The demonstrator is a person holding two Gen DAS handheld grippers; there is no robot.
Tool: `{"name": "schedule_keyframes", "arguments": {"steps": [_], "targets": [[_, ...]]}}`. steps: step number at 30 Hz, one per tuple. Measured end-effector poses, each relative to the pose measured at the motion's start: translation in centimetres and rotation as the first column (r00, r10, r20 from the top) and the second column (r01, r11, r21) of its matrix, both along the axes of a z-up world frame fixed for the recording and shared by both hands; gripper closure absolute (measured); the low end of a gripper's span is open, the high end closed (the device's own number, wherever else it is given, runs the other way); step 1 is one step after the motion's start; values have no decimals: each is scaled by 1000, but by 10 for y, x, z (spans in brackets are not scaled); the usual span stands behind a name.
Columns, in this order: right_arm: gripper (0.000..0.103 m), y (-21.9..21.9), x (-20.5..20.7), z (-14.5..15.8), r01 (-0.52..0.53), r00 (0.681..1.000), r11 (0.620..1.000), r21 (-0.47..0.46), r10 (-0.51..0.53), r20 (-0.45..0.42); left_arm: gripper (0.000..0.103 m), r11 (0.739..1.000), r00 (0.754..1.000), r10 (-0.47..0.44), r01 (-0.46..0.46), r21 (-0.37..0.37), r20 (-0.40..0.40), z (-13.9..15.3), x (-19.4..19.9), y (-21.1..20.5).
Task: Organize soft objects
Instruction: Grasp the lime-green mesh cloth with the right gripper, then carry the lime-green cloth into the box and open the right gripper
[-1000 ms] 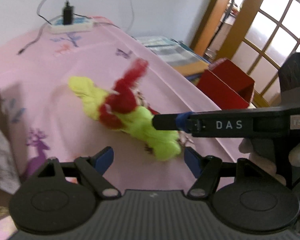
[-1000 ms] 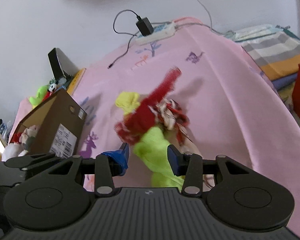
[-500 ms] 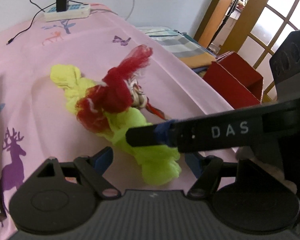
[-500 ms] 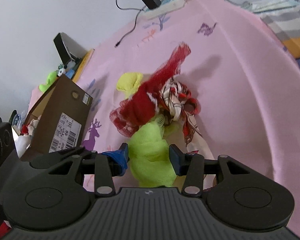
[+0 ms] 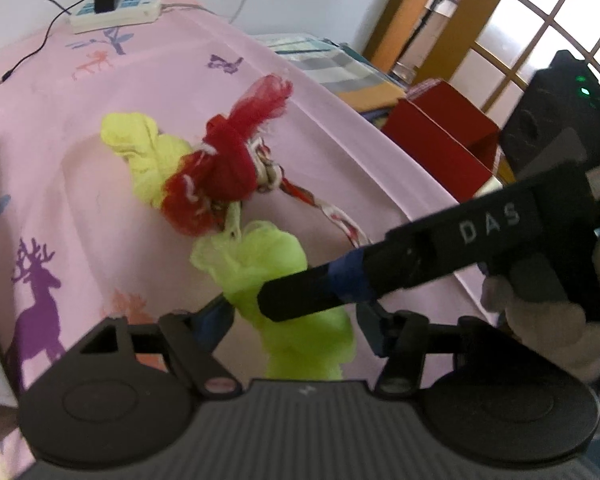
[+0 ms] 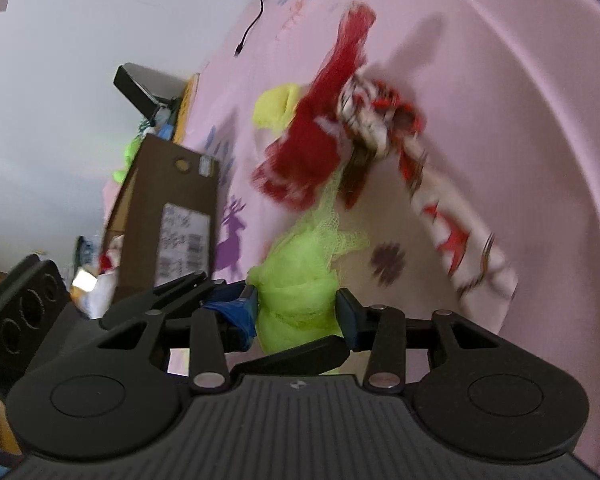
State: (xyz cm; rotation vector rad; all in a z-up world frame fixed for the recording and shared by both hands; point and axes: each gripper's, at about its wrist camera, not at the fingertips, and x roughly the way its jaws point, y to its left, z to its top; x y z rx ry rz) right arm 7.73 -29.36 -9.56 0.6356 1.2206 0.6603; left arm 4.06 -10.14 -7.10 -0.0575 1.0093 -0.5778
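Note:
A tangle of soft cloths lies on the pink sheet (image 5: pixel 100 184): a lime green mesh cloth (image 5: pixel 260 264), a red mesh cloth (image 5: pixel 220 172), a yellow cloth (image 5: pixel 140 140) and a red-and-white patterned cloth (image 6: pixel 440 216). My right gripper (image 6: pixel 296 312) is shut on the near end of the green mesh cloth (image 6: pixel 300 280); its finger (image 5: pixel 340 288) crosses the left wrist view. My left gripper (image 5: pixel 292 328) is open, its jaws on either side of the same green end, not pressing it.
A brown cardboard box (image 6: pixel 172 208) with soft toys inside stands at the left. A white power strip (image 5: pixel 116 16) with a charger sits at the far edge. A red box (image 5: pixel 440 136) and folded blankets (image 5: pixel 332 68) lie off to the right.
The right gripper has lifted and pulled the green cloth's end toward me, stretching the tangle. The left gripper has moved in closer around that end.

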Motion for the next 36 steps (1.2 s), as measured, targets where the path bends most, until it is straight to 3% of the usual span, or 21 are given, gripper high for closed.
{"name": "schedule_keyframes", "arguments": {"steps": [6,13,19,27,32,36], "targets": [[77,24,-17,11,-54,998,998,13,54,-26,46,999,999,-45,45,-4,25,16,-23,17],[77,68,-26,33,-111,993,994,19,110,30,46,999,994,-49,50,-15,96,40,-47,58],[77,111,-27,63,-147,979,988,40,140,148,45,1000,979,3,0,-14,202,69,-63,101],[77,175,-9,103,-165,926,986,13,150,347,44,996,928,88,-85,-26,363,104,-59,163],[77,205,7,111,-138,890,989,-43,143,433,42,987,912,161,-143,-76,377,105,-38,197],[77,223,20,106,-95,862,989,-111,137,488,43,980,905,196,-185,-65,378,95,-16,213]]}}
